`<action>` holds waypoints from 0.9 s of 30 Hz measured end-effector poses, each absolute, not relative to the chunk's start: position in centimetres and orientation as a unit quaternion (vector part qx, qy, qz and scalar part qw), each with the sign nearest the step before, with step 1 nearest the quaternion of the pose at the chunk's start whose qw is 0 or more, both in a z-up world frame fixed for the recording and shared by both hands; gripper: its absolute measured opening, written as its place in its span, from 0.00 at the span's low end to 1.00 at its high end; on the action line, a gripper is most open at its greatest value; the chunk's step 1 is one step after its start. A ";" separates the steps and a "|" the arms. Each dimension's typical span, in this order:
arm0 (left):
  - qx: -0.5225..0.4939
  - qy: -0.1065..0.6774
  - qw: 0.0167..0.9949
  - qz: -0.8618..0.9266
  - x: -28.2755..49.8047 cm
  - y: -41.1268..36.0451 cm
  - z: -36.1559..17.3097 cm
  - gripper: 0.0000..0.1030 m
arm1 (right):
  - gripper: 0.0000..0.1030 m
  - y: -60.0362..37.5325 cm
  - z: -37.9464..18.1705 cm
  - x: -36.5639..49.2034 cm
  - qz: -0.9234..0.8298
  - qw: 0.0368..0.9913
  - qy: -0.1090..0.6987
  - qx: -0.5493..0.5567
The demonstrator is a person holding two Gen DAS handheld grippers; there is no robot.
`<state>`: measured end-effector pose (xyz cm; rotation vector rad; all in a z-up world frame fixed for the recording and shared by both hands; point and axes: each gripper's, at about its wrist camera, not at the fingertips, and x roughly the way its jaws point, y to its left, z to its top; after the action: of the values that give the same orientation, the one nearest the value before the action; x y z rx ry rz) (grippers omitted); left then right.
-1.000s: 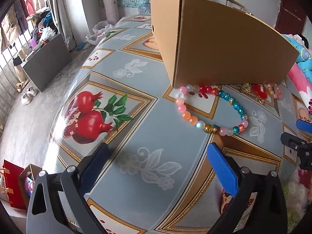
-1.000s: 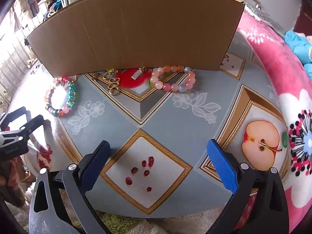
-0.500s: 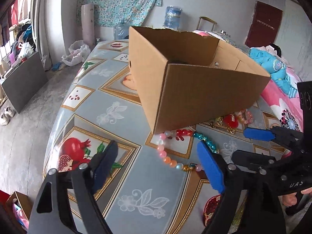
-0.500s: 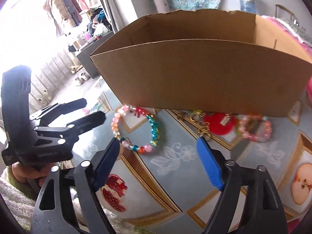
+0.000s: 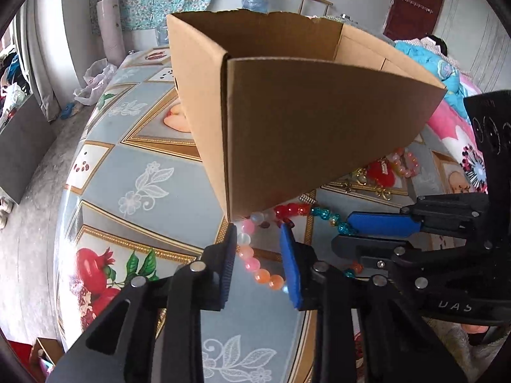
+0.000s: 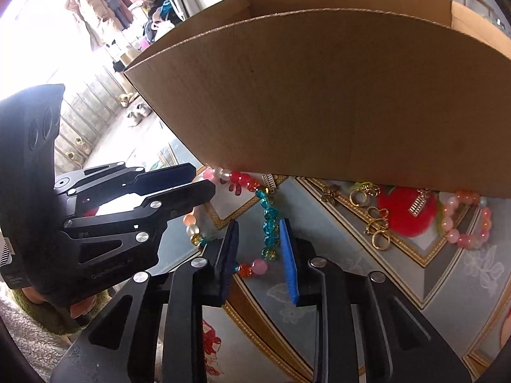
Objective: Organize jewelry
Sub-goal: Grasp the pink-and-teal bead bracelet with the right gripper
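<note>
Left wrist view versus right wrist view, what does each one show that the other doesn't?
Only the left wrist view shows the pomegranate print on the tablecloth and the dark red door. Only the right wrist view shows the gold clasps clearly and the hanging coats. Both share the cardboard box, the multicoloured bead bracelet and both closing claws, left claw and right claw, straddling its beads.

You've brought both grippers in from well back on the table to the multicolored bead bracelet [image 5: 255, 249] lying at the cardboard box's near corner. Your left gripper [image 5: 258, 255], wide apart a second ago, is closing with the pink and orange beads at the bracelet's 9 o'clock side between its pads. Your right gripper [image 6: 258, 249] is closing likewise, the teal beads at the 3 o'clock side between its pads.
</note>
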<state>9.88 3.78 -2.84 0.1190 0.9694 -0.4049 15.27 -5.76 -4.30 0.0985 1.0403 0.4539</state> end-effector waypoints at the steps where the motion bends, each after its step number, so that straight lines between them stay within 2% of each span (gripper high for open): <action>1: 0.062 0.463 0.863 -0.191 9.9 3.8 -2.9 0.22 | 0.19 -5.7 -4.0 15.4 0.214 0.842 0.493 0.044; 10: 0.083 0.467 0.862 -0.176 10.2 3.4 -3.2 0.21 | 0.08 -5.3 -3.4 15.5 0.194 0.850 0.489 0.014; 12: 0.083 0.464 0.865 -0.173 10.3 3.3 -3.2 0.10 | 0.08 -5.1 -3.4 15.4 0.193 0.852 0.487 0.007; 14: 0.077 0.463 0.866 -0.175 10.4 3.3 -3.3 0.09 | 0.07 -4.0 -3.7 15.5 0.192 0.853 0.485 0.004; 27: 0.078 0.437 0.880 -0.167 8.1 3.8 -1.1 0.09 | 0.07 -4.8 -3.0 13.7 0.204 0.862 0.464 0.013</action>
<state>8.09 3.76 -1.15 0.1624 0.9104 -0.3473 13.65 -4.79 -2.95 0.0282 0.9723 0.4279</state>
